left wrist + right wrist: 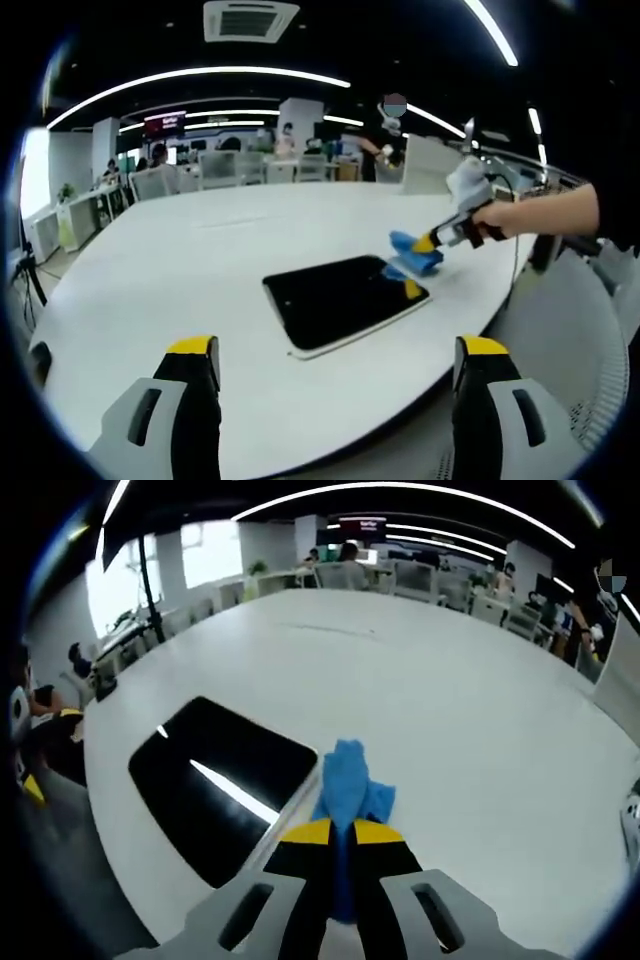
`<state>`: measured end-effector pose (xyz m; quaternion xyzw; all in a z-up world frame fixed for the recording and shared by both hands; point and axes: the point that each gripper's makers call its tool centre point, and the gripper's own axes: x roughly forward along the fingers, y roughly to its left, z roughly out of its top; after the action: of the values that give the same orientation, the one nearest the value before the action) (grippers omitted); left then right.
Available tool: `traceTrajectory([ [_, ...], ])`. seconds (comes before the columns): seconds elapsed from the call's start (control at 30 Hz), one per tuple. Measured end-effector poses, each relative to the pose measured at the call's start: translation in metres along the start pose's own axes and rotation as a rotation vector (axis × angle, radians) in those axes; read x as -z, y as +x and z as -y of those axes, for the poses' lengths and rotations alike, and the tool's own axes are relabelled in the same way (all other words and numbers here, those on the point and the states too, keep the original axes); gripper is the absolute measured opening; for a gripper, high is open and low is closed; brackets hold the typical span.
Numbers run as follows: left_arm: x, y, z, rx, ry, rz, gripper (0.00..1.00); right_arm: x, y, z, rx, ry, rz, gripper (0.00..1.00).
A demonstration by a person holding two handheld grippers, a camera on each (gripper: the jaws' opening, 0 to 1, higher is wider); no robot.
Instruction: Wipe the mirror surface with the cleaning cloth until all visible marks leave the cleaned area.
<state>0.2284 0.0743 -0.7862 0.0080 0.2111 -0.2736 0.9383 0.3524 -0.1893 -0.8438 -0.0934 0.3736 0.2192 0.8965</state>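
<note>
I am holding the blue cleaning cloth (348,785) pinched between the fingers of my right gripper (342,832), which are clamped tight on its bunched end. The loose part of the cloth is lying on the white worktop (470,710), just off the mirror's edge at about 3 o'clock from it in the right gripper view. The mirror (215,780) is lying flat, dark and glossy, reflecting a ceiling light strip. In the left gripper view, my left gripper (338,365) is hovering back from the mirror (342,298) with its fingers spread apart and empty, while the right gripper (440,243) is reaching in from 2 o'clock with the cloth (415,255).

I judge the risk to be that nothing is steadying the mirror: a sideways wipe could be sliding it toward the worktop's near edge. The cloth is also bunched, so little fabric would be touching the glass, leaving streaks.
</note>
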Motion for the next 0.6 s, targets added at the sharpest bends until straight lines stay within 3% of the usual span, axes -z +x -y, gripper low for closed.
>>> traceTrajectory([
  [0.6, 0.000, 0.000, 0.000, -0.001, 0.002, -0.004, 0.97, 0.021, 0.010, 0.000, -0.031, 0.014, -0.067, 0.08],
])
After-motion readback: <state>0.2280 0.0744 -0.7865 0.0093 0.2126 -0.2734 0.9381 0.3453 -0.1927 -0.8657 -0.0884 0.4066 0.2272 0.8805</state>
